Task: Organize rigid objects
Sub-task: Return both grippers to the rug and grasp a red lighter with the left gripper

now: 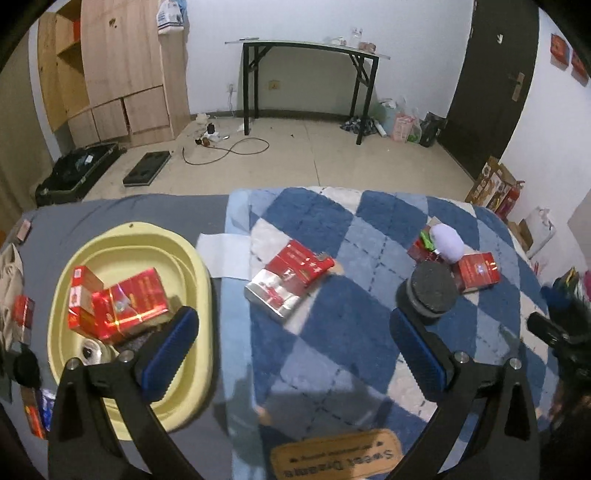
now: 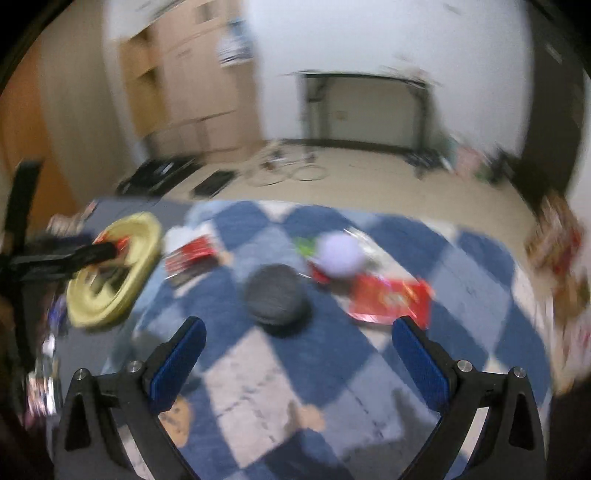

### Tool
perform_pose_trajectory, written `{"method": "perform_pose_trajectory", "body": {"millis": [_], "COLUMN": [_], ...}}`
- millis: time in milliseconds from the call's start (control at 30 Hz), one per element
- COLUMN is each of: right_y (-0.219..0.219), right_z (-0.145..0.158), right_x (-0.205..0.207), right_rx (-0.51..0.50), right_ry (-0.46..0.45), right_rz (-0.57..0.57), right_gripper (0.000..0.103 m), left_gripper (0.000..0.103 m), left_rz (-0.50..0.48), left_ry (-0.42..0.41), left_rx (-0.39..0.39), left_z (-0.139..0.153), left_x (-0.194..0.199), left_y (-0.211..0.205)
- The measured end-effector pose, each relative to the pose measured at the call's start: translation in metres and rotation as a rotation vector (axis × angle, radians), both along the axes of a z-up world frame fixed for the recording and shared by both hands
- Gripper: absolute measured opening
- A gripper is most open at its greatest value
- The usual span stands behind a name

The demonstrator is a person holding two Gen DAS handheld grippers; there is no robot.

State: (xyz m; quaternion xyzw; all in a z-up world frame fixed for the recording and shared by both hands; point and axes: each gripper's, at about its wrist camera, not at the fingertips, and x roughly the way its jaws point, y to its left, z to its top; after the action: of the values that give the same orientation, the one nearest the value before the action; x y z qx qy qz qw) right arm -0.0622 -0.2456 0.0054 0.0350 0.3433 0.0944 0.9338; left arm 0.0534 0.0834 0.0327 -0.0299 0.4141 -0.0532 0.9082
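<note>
Gathering is best continued with the released, empty left gripper (image 1: 293,349) and right gripper (image 2: 297,350): the mid-frame red cardboard box (image 1: 291,278) should be squarely pinched, then lowered into the pale yellow plastic basin (image 1: 199,273) at left.

A black-framed folding table (image 1: 308,46) stands against the white back wall (image 1: 295,18), and everything else in the room sits around it: a tall light-wood cabinet (image 1: 118,66) to its left with open shelves and low drawers, a dark door (image 1: 491,85) with a lever handle to its right, and bags (image 1: 402,123) heaped on the floor by its right legs. The pale tiled floor (image 1: 314,158) in front of the table carries a loose black cable (image 1: 229,149), a flat black pad (image 1: 147,168) and, further left, an open black case (image 1: 77,170) (lid laid back). The light is dim and even.
</note>
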Motion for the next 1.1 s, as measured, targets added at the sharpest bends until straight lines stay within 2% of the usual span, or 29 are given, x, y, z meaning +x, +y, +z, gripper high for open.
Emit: {"method": "perform_pose_trajectory", "body": {"millis": [233, 433, 533, 600, 767, 900, 933, 1000, 1100], "right_y": [-0.001, -0.014, -0.012, -0.013, -0.014, -0.019, -0.021, -0.022, -0.021], "right_z": [-0.012, -0.039, -0.048, -0.055, -0.068, -0.079, -0.081, -0.086, -0.089], "right_x": [0.027, 0.077, 0.097, 0.104, 0.12, 0.132, 0.134, 0.139, 0.144], "right_rx": [-0.003, -0.038, -0.094, -0.086, -0.097, -0.086, -0.08, -0.074, -0.096], "right_ry": [0.042, 0.109, 0.092, 0.097, 0.106, 0.124, 0.129, 0.135, 0.131], "right_rz": [-0.059, -0.124, -0.129, -0.128, -0.116, -0.115, -0.116, -0.117, -0.115], "right_gripper": [0.103, 0.103, 0.103, 0.103, 0.103, 0.103, 0.103, 0.103, 0.103], "left_gripper": [0.103, 0.102, 0.092, 0.081, 0.081, 0.08, 0.078, 0.067, 0.06], "left_rz": [-0.008, -0.038, -0.061, -0.085, -0.151, -0.157, -0.155, -0.167, -0.162], "left_ry": [0.008, 0.024, 0.047, 0.06, 0.072, 0.105, 0.116, 0.135, 0.125], "left_rx": [-0.006, 0.01, 0.009, 0.014, 0.058, 0.026, 0.015, 0.013, 0.025], "left_z": [-0.009, -0.026, -0.037, -0.043, -0.06, -0.075, -0.08, -0.088, -0.092], "left_x": [0.001, 0.018, 0.034, 0.044, 0.068, 0.085, 0.088, 0.093, 0.092], "left_y": [-0.004, -0.011, -0.015, -0.018, -0.026, -0.024, -0.024, -0.026, -0.028]}}
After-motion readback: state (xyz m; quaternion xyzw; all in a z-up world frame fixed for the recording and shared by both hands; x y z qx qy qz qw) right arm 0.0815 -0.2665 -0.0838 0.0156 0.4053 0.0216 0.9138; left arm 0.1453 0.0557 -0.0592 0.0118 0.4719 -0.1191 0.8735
